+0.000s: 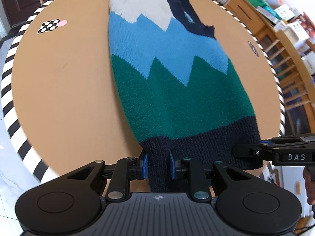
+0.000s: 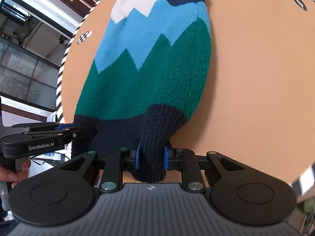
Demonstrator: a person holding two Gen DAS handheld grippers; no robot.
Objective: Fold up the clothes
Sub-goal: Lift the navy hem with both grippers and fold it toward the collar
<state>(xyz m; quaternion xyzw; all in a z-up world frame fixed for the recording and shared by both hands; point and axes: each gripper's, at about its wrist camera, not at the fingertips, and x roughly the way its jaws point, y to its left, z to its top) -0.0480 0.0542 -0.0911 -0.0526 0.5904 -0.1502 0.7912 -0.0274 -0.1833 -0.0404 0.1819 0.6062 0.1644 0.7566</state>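
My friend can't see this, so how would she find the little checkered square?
Start at the round tan table with the striped rim. Left of the knitted sweater, near the far edge, lies the checkerboard marker. It alone is black-and-white squares, with a pink dot beside it.

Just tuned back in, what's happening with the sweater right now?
A person is folding a knitted sweater on the round table, with a handheld gripper in each hand. The left gripper and the right gripper are each shut on a bunch of the navy hem, at the edge nearest the person. The collar end lies flat at the far side. No fold has been laid over yet.
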